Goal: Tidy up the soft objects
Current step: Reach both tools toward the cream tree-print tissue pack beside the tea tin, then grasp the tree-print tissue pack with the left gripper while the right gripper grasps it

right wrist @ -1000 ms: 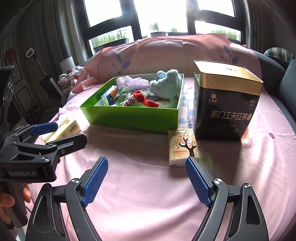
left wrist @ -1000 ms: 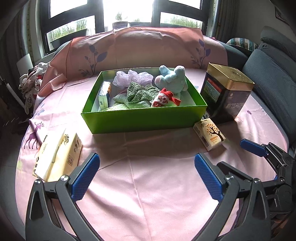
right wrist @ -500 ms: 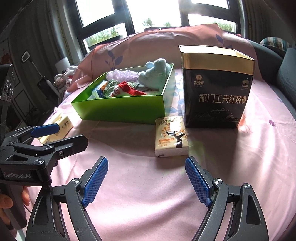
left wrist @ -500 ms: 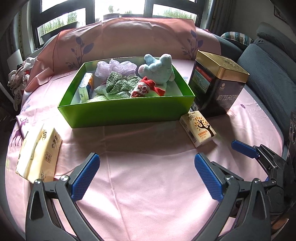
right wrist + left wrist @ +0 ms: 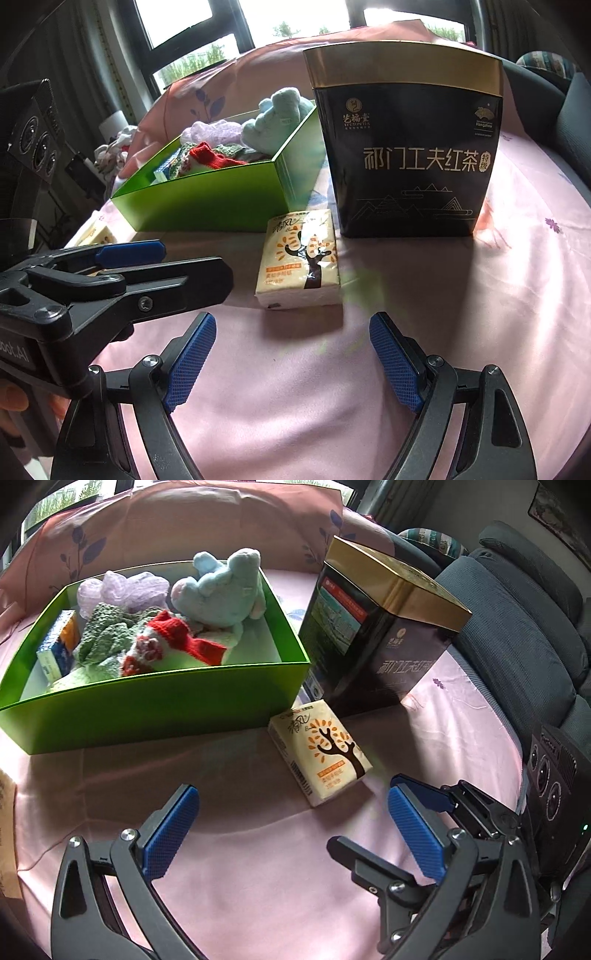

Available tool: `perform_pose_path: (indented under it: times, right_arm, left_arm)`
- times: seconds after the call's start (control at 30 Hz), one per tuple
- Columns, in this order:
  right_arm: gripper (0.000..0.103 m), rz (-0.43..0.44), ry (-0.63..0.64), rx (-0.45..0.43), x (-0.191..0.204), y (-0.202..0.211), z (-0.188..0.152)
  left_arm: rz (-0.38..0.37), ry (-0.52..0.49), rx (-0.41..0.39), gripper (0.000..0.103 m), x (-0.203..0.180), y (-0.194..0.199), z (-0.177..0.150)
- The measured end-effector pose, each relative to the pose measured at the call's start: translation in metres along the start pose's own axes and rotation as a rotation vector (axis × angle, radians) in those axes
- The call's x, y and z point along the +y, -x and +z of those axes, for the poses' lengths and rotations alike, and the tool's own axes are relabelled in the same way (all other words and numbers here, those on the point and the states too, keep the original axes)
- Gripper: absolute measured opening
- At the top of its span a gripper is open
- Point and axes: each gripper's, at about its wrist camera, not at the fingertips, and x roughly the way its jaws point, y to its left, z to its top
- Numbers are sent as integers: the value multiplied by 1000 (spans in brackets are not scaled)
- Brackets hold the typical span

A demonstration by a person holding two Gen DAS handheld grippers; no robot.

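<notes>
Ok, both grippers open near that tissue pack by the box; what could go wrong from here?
1. The tissue pack lies close against the green box and the black tea tin; a wide right gripper may well clip either.
2. The left gripper sits close beside it, so the two could collide.
3. The box is already crowded by the blue plush, leaving little room.

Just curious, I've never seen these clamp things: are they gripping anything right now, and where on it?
Nothing is held. Both the left gripper and right gripper have open, empty jaws; the tissue pack lies untouched on the pink cloth.
</notes>
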Motion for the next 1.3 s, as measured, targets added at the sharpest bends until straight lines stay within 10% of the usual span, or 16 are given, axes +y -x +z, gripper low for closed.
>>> perform_pose_path:
  times: [0.33, 0.5, 1.3]
  right_arm:
    - [84, 59, 36, 10, -10, -18, 14]
    - [57, 67, 41, 15, -11, -23, 18]
    - [53, 118, 150, -105, 60, 42, 9]
  left_arm:
    - [-53, -2, 65, 85, -5, -44, 18]
    - [-89, -4, 88, 59, -6, -53, 19]
    - [4, -91, -43, 60, -15, 54, -13]
